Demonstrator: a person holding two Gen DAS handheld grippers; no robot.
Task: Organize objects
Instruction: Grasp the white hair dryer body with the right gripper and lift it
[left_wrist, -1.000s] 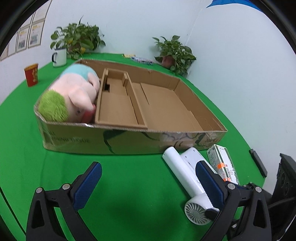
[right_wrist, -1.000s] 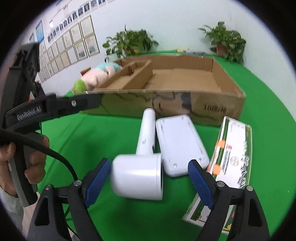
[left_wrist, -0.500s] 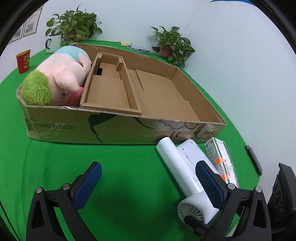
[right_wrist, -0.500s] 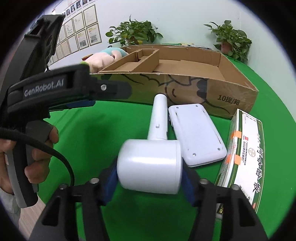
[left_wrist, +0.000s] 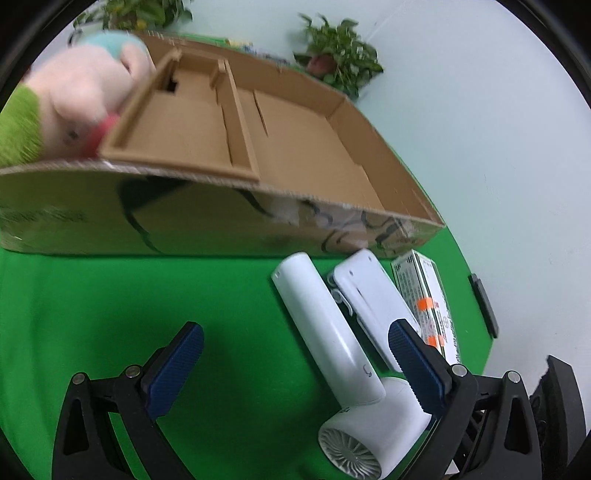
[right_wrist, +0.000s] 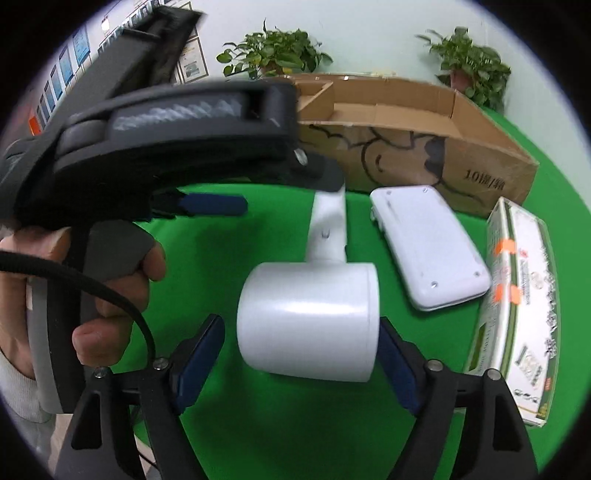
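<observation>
A white hair dryer (left_wrist: 332, 339) lies on the green table, handle pointing at the cardboard box (left_wrist: 207, 206). My left gripper (left_wrist: 295, 362) is open with the dryer's handle between its fingers, not touching. My right gripper (right_wrist: 301, 354) stands around the dryer's barrel (right_wrist: 308, 321); its right pad touches the barrel, its left pad stands a little off. A pink plush pig (left_wrist: 74, 107) lies in the box's left end. A white flat device (right_wrist: 428, 247) and a green-white carton (right_wrist: 517, 306) lie right of the dryer.
The left gripper's body and the hand holding it (right_wrist: 110, 258) fill the left of the right wrist view. Potted plants (right_wrist: 472, 66) stand behind the box. A dark flat object (left_wrist: 482, 306) lies near the table's right edge. A white wall is close on the right.
My left gripper has moved forward and right, so the dryer's handle now sits between its fingers. My right gripper has opened slightly from the barrel it was clamping.
</observation>
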